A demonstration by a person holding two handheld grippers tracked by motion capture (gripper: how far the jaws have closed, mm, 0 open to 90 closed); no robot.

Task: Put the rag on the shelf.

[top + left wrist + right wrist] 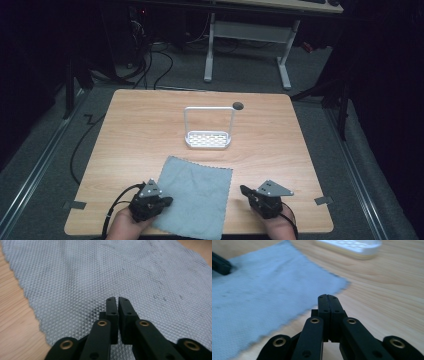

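Here the cloth (194,196) is lying flat in front of the rack (209,128); the left gripper (167,201) and right gripper (243,189) are flanking it, jaws closed and empty, likely risking bunching it.

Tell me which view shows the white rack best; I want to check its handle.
The high view: the white rack stands whole, its tall looped handle and perforated base both clear. The right gripper view catches a blurred edge of its base. The left gripper view looks at the cloth.
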